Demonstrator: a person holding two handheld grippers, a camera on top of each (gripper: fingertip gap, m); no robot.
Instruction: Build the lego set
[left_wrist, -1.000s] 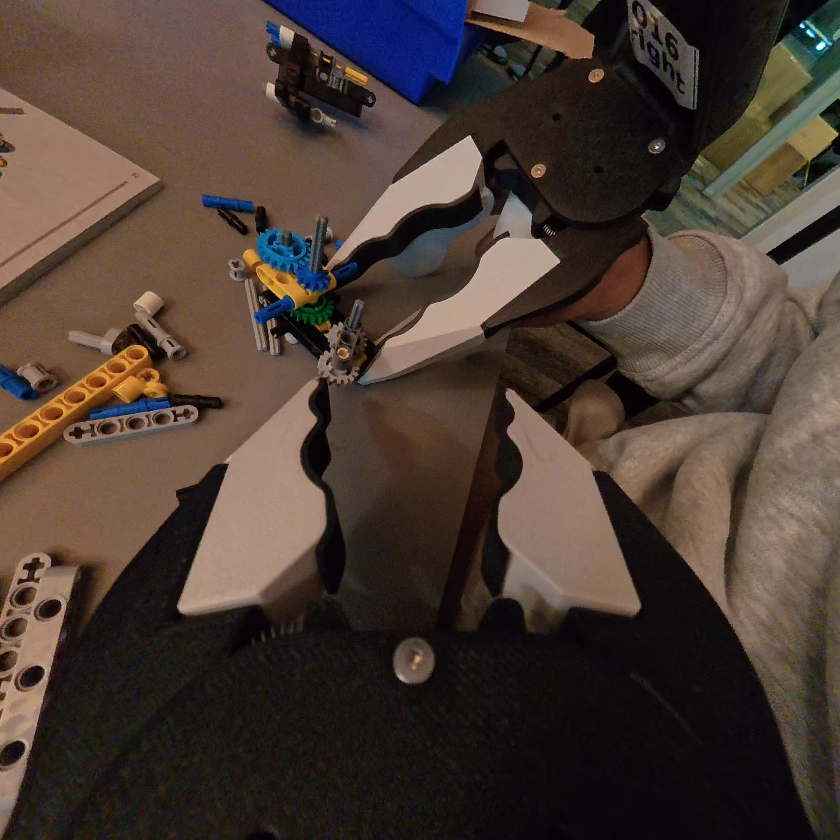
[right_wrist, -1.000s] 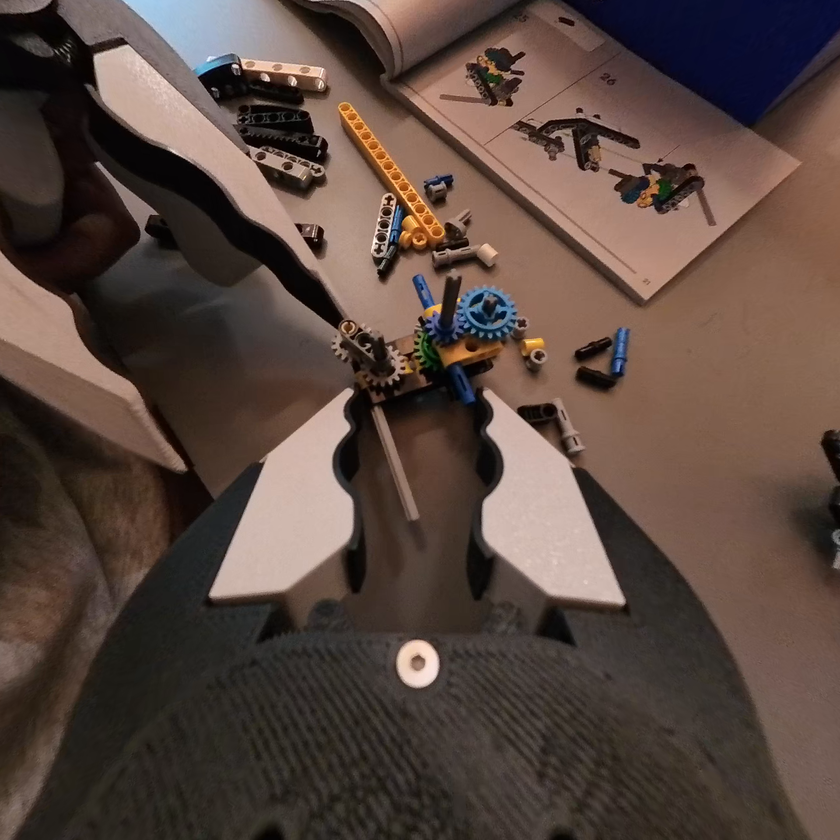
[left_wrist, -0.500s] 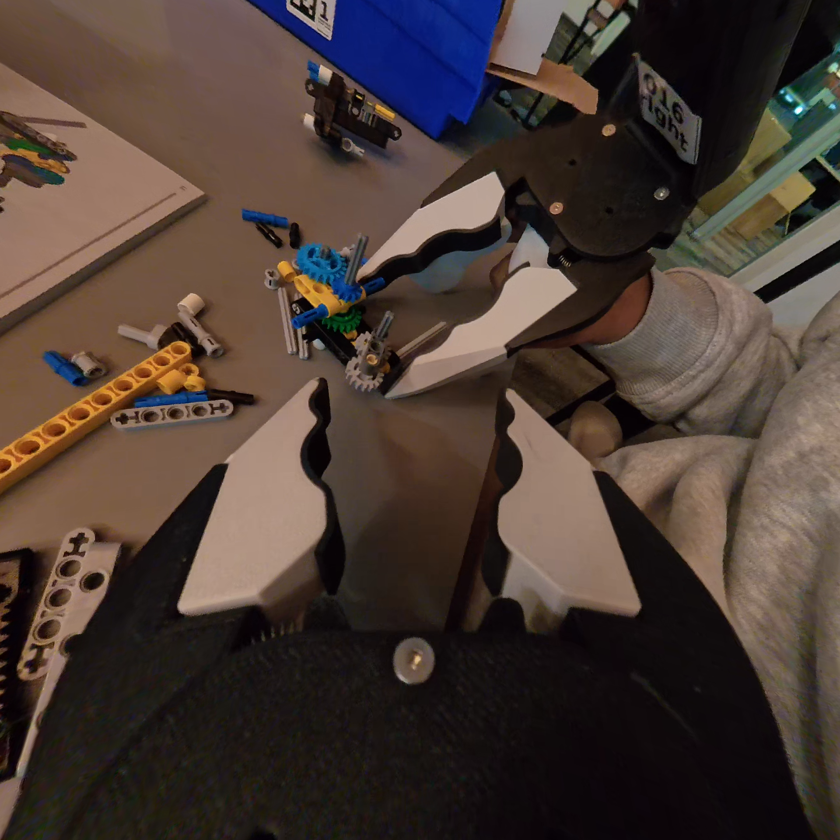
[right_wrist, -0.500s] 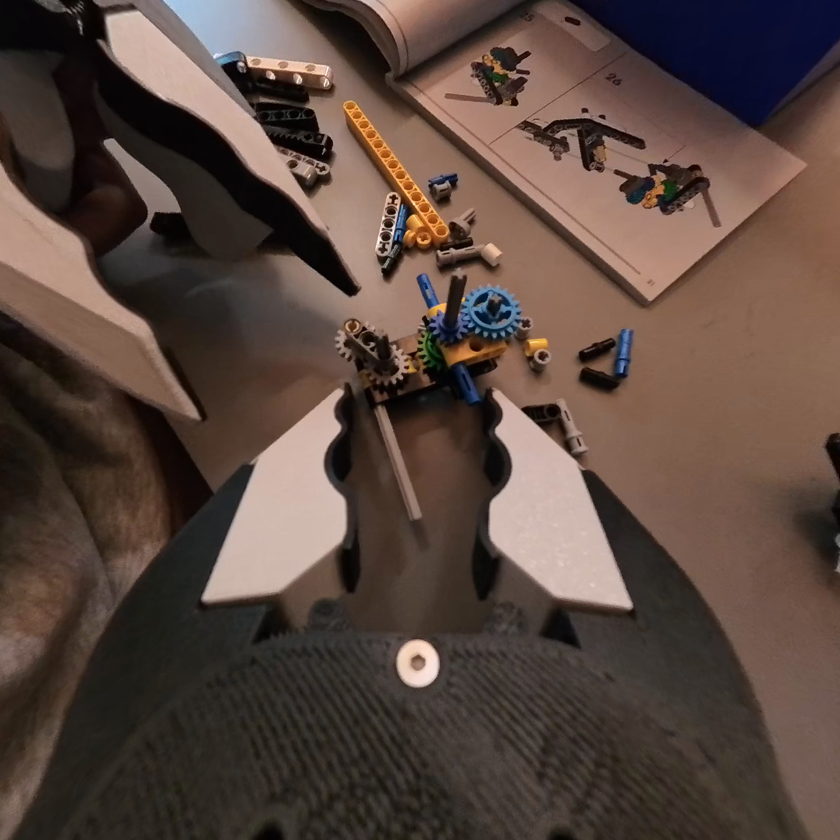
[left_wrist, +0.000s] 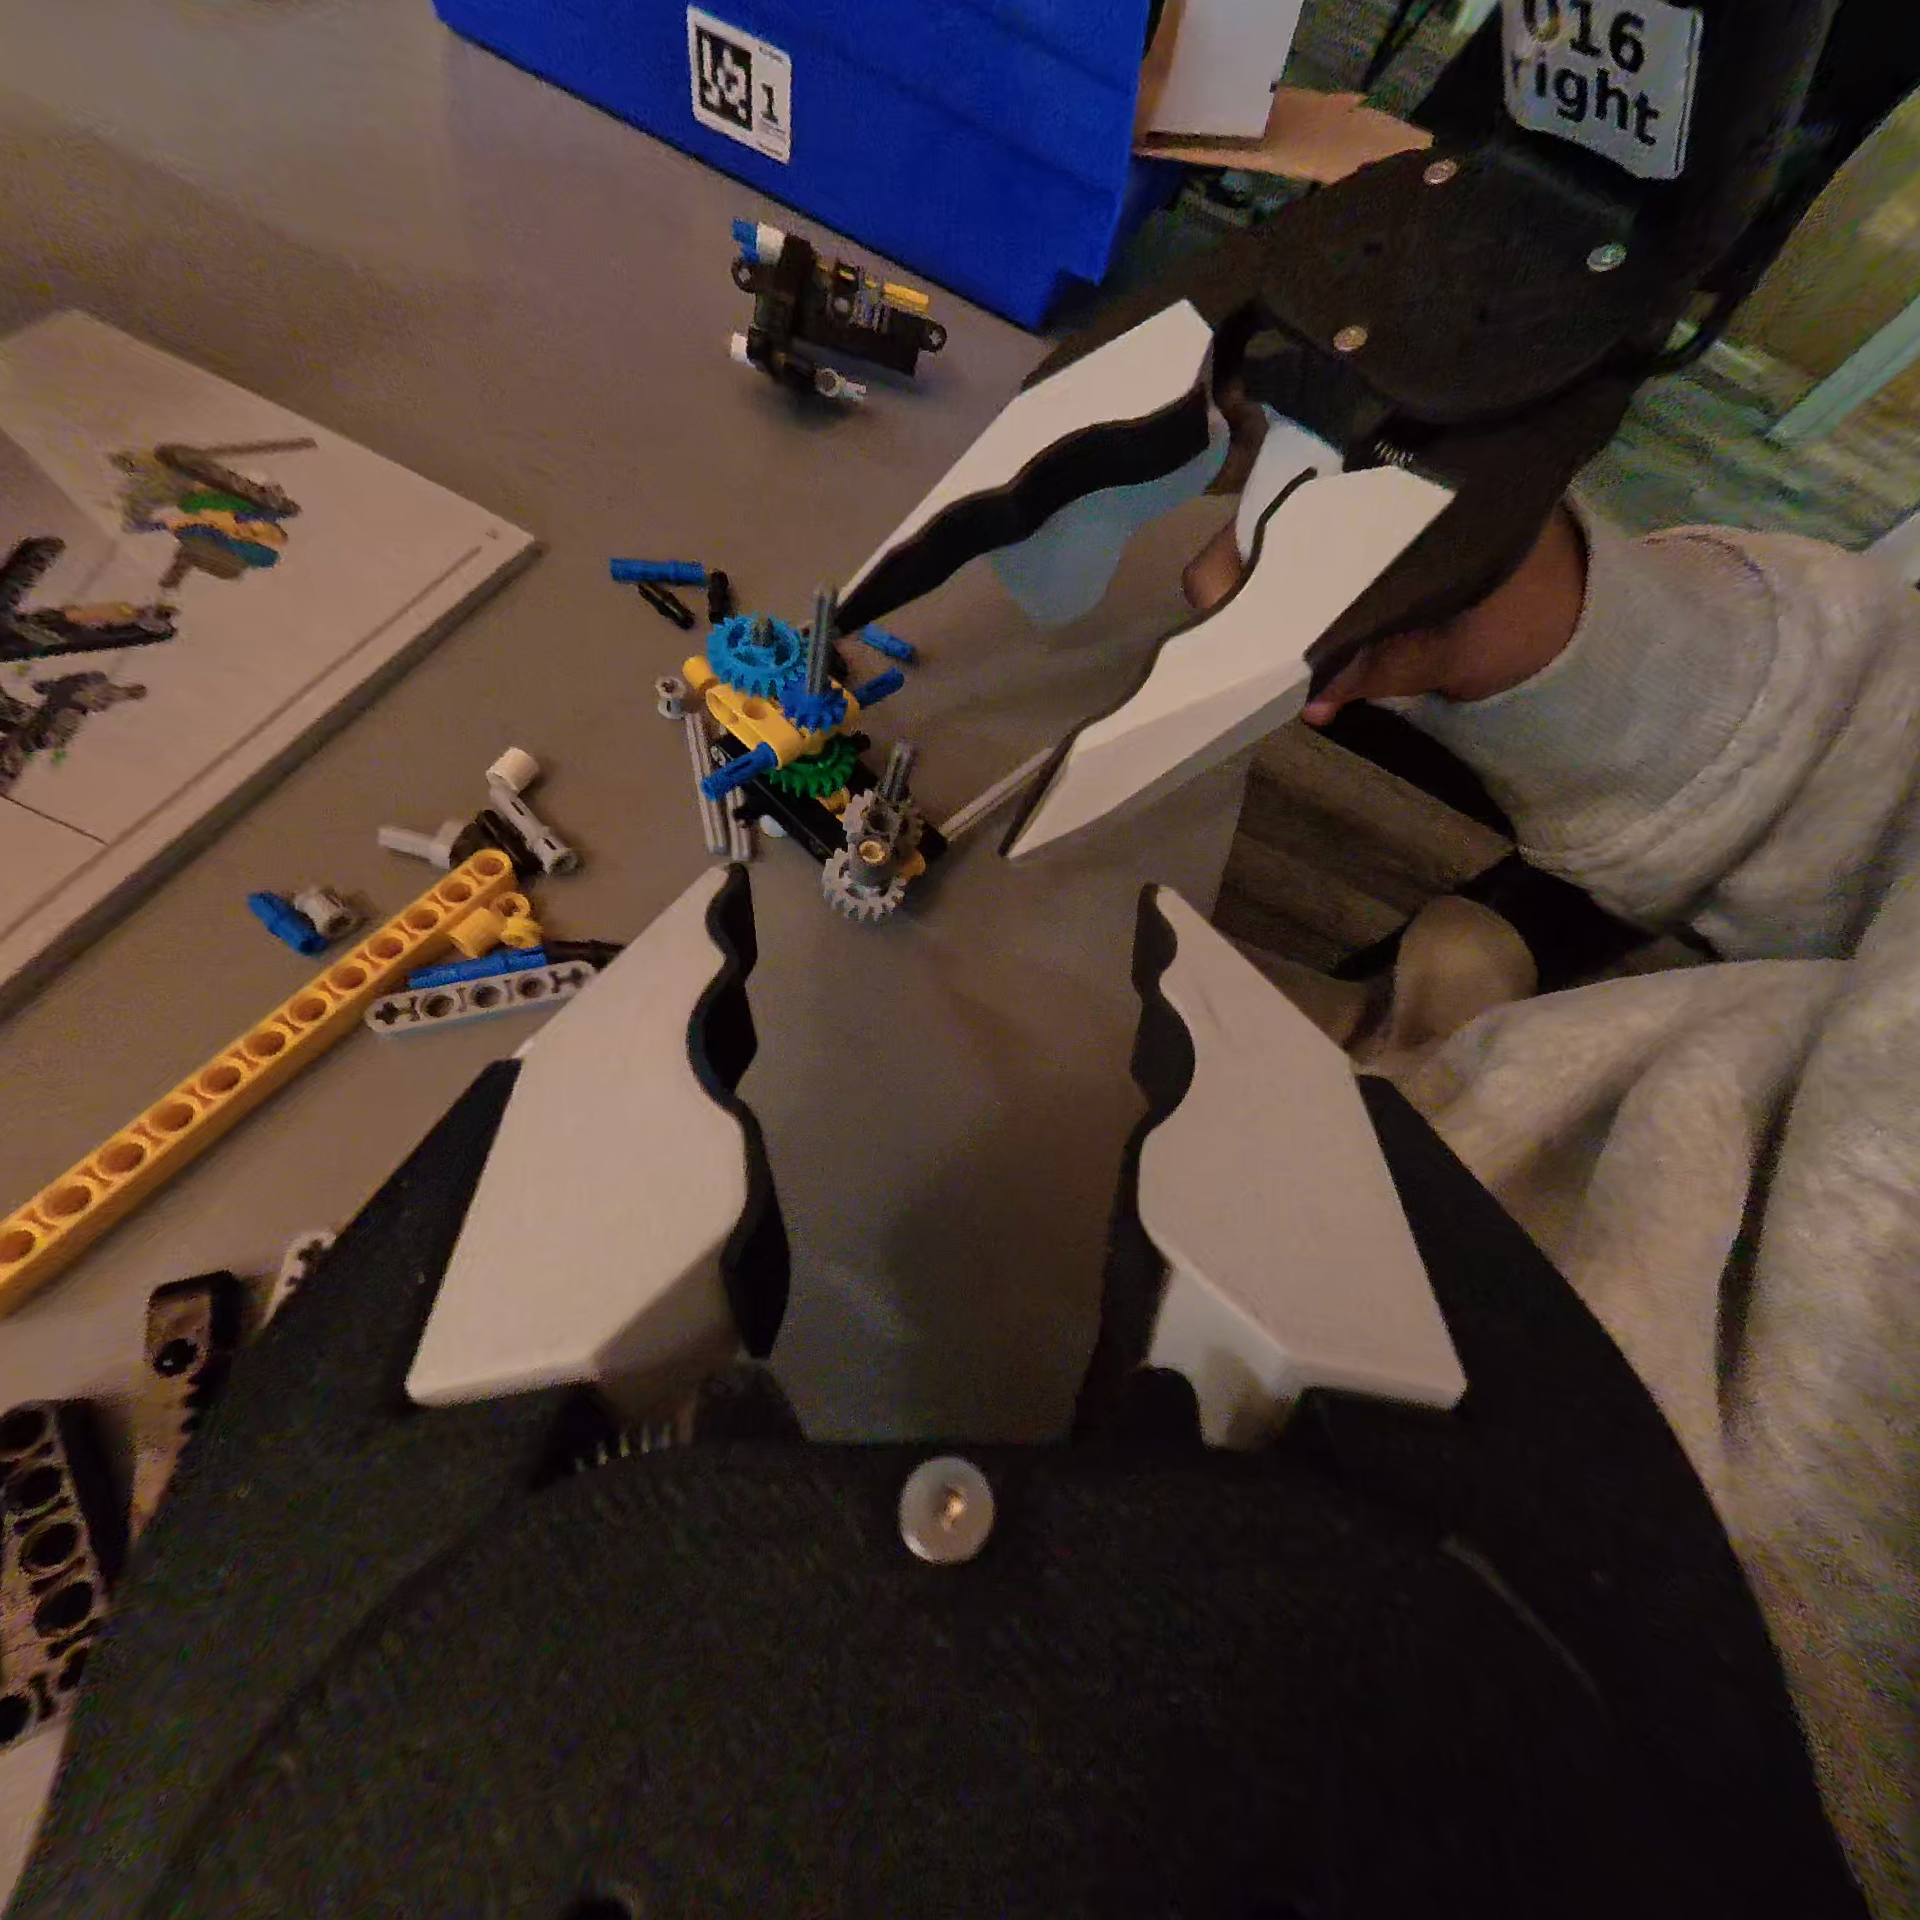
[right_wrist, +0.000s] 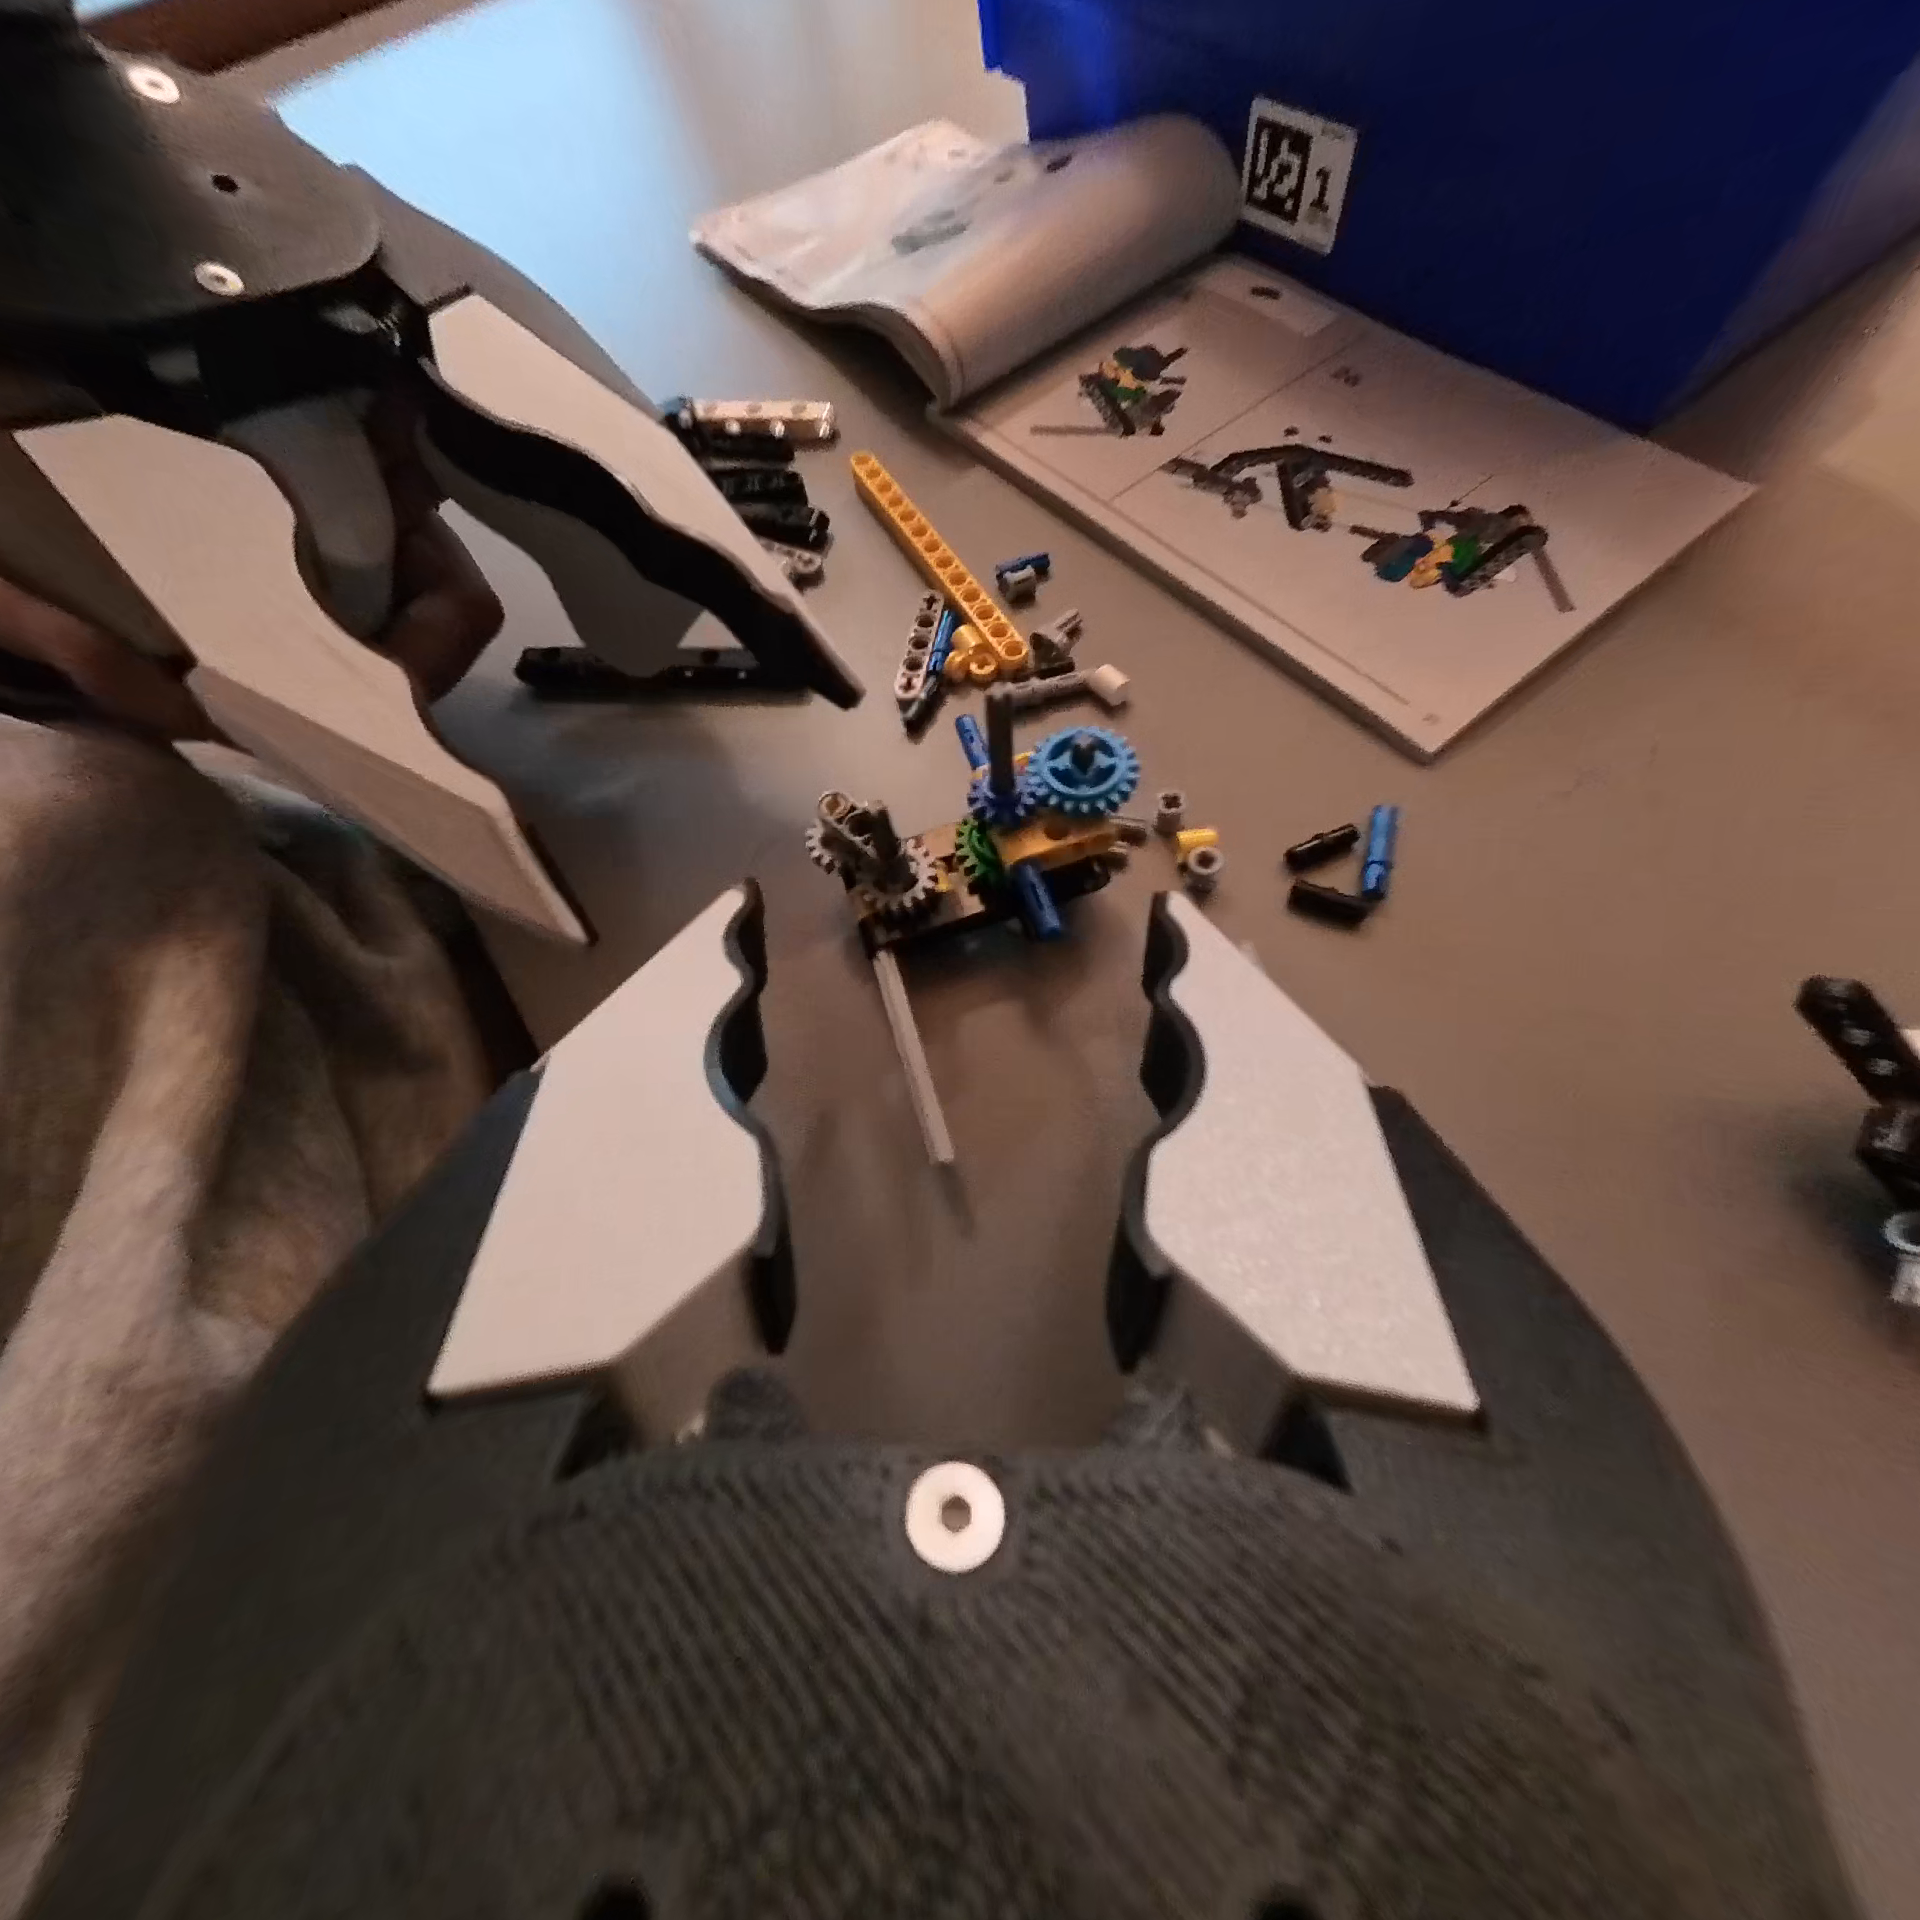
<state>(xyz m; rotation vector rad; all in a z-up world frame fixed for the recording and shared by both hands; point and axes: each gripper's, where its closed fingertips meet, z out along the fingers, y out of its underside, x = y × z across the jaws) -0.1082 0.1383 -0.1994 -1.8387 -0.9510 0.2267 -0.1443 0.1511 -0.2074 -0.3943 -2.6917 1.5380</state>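
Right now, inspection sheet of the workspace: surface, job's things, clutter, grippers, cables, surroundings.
Surface: grey table, parts scattered on it.
Job's things: gear assembly with blue, green and grey gears stands on the table, held by neither gripper; a grey axle sticks out from its base; open instruction booklet; a second small black sub-assembly farther back.
Clutter: long yellow beam, black beams, loose blue and black pins.
Grippers: left gripper open, empty, short of the assembly; right gripper open, empty, just short of it.
Cables: nothing seen.
Surroundings: blue bin behind, person's grey sleeve.
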